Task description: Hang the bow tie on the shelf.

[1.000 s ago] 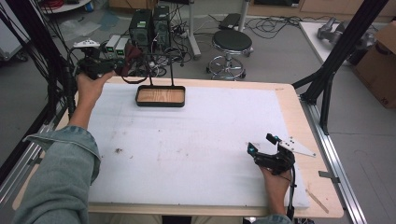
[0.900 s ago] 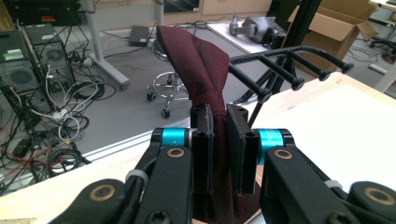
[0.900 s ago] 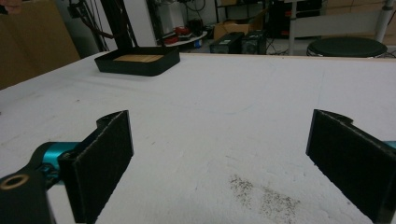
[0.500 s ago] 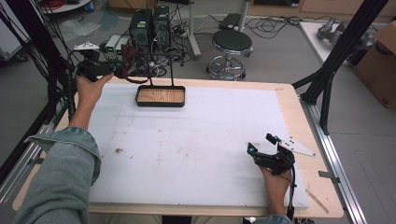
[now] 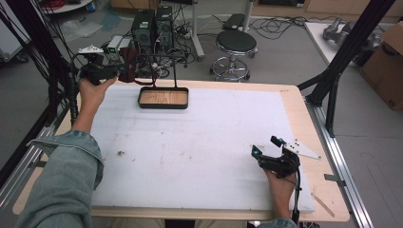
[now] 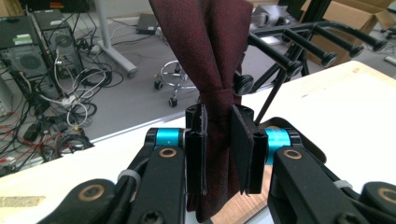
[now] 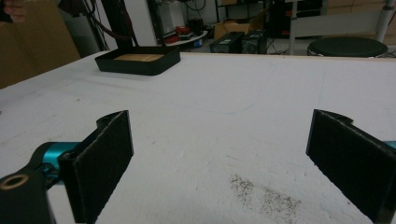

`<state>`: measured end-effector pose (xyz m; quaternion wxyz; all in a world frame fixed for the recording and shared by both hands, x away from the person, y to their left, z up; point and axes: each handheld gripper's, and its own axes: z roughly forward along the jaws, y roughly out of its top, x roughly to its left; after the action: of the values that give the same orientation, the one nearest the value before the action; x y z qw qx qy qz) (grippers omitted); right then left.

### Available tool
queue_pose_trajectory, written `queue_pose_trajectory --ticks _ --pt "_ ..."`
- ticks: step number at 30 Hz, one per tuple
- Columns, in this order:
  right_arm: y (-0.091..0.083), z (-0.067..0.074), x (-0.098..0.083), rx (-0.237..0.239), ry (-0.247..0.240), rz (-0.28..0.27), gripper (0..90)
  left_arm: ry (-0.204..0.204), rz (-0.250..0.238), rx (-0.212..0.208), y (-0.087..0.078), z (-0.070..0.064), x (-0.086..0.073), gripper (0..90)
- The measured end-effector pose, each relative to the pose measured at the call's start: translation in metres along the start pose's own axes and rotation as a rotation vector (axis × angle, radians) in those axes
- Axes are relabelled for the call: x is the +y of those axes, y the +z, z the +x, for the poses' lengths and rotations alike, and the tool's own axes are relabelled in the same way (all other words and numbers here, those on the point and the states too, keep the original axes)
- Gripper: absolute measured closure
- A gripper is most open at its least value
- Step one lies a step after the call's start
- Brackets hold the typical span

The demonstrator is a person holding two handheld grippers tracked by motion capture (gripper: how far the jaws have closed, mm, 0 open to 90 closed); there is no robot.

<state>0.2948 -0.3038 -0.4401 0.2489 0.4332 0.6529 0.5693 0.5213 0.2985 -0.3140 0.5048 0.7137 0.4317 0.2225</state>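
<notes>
Nearest you, your right gripper (image 5: 269, 148) rests on the white mat (image 5: 199, 152), jaws wide apart and empty. Farther off, at the left corner beside the black tray (image 5: 163, 98), your left gripper (image 6: 219, 140) has the dark red cloth (image 6: 210, 51) between jaws just easing open.

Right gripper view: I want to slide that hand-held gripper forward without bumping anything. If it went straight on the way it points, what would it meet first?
Probably nothing close: the right hand-held gripper stands open over bare white table cover. The black tray sits left of that line, though depth is hard to judge.
</notes>
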Motion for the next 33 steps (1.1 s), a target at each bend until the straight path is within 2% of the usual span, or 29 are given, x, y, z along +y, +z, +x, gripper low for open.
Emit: queue_pose_trajectory --ticks 9,16,22,28,31,32,33 --pt "0.000 0.000 0.000 0.000 0.004 0.003 6.3 -0.017 -0.004 -0.004 -0.001 0.002 -0.007 73.6" --pt "0.000 0.000 0.000 -0.001 0.004 0.000 6.3 -0.015 -0.011 -0.008 -0.004 0.001 -0.007 70.4" --pt "0.000 0.000 0.000 -0.001 0.000 -0.003 6.3 -0.002 -0.047 -0.023 -0.018 -0.005 -0.005 62.7" --pt "0.000 0.000 0.000 0.003 0.003 -0.004 6.3 0.011 -0.112 -0.021 -0.045 -0.016 -0.002 57.7" --pt "-0.001 0.000 0.000 0.003 0.006 -0.004 6.3 0.020 -0.131 -0.018 -0.052 -0.020 -0.001 57.1" --pt "-0.001 0.000 0.000 0.004 0.006 -0.004 6.3 0.027 -0.151 -0.022 -0.062 -0.024 -0.001 56.7" --pt "-0.001 0.000 0.000 0.005 0.006 -0.005 6.3 0.027 -0.151 -0.022 -0.062 -0.024 -0.001 56.2"
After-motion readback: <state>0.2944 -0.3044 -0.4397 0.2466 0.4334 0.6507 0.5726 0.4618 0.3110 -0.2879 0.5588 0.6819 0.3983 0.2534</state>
